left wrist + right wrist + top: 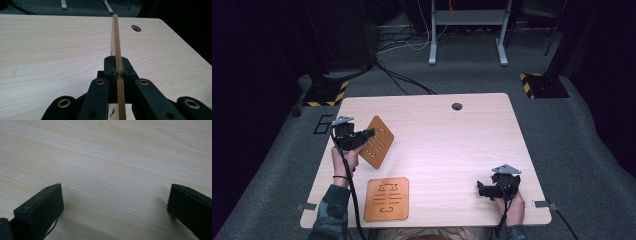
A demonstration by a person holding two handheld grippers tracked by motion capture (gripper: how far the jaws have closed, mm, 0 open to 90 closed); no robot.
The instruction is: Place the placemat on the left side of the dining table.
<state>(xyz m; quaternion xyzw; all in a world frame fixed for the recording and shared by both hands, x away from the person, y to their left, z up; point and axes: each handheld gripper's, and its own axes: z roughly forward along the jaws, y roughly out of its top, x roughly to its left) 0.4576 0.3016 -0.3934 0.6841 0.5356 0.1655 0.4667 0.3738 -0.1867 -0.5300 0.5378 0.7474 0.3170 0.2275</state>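
- The pale wooden table [447,145] stands on grey carpet, with a round cable hole [456,106] near its far edge at about 12 o'clock.
- The left gripper [368,133] sits toward 9 o'clock on the table, held in the person's left hand [345,159], its jaws pointing toward 3 o'clock.
- Its jaws are clenched on a thin brown board [377,142] with cut-out slots; the board is tilted, raised off the table at the held corner.
- In the left gripper view the same board [117,50] runs edge-on between the two black pads, which press on both its faces, and the cable hole [136,28] lies off at about 1 o'clock.
- A second brown board [386,198] with cut-out slots lies flat near the front edge at roughly 7 o'clock, apart from the held one.
- The right gripper [480,189] is down at about 4 o'clock near the front right corner, in the person's right hand [512,207], jaws pointing toward 9 o'clock.
- In the right gripper view its jaws stand wide apart, released, with bare tabletop [112,165] between them.
- Beyond the table at 12 o'clock stand the legs of a grey frame [467,30], with black-and-yellow striped bases [326,93] on the floor at 10 and 2 o'clock.
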